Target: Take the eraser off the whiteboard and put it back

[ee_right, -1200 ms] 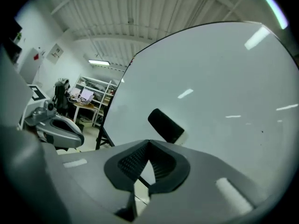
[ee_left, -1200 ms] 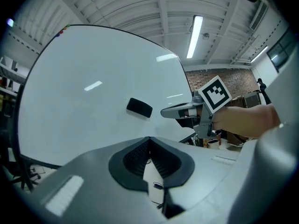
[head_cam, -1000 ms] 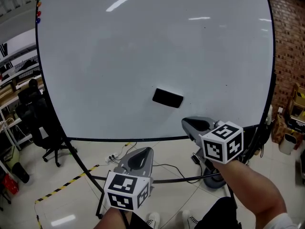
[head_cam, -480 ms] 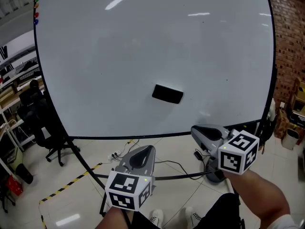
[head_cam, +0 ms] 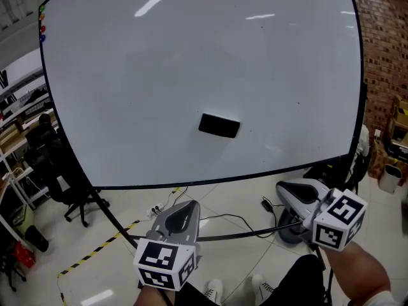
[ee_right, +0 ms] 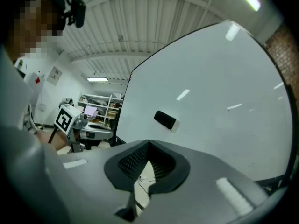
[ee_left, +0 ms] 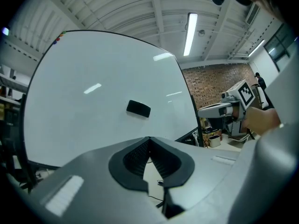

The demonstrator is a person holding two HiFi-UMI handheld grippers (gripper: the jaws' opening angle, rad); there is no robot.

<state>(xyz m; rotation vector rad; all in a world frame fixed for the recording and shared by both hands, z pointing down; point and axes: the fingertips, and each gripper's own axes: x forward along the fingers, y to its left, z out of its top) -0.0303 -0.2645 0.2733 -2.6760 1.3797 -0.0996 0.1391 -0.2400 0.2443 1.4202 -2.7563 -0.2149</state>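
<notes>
**Desk:** Where does the job stand?

**Photographer:** The black eraser [head_cam: 219,125] sits stuck on the whiteboard [head_cam: 191,50], a little toward 6 o'clock from the board's centre, and neither tool touches it. Either the lift has not begun or the eraser is already back. One moment cannot settle which. If the lift is still to come, the reach, the grasp, the pull-off and the return are all left.

**Desk:** And the grippers?

**Photographer:** Both are clenched and empty. The left gripper [head_cam: 191,206] hangs at about 7 o'clock in the head view, below the board's lower edge. Its own view shows the ribbed pads meeting at the tip with nothing between them. The right gripper [head_cam: 282,191] is at about 4 o'clock, jaws likewise pressed together on nothing. The eraser lies toward 1 o'clock from the left tool and 10 o'clock from the right, well apart from both.

**Desk:** So the jaws must part first?

**Photographer:** I would judge so, before any grasp.
</notes>
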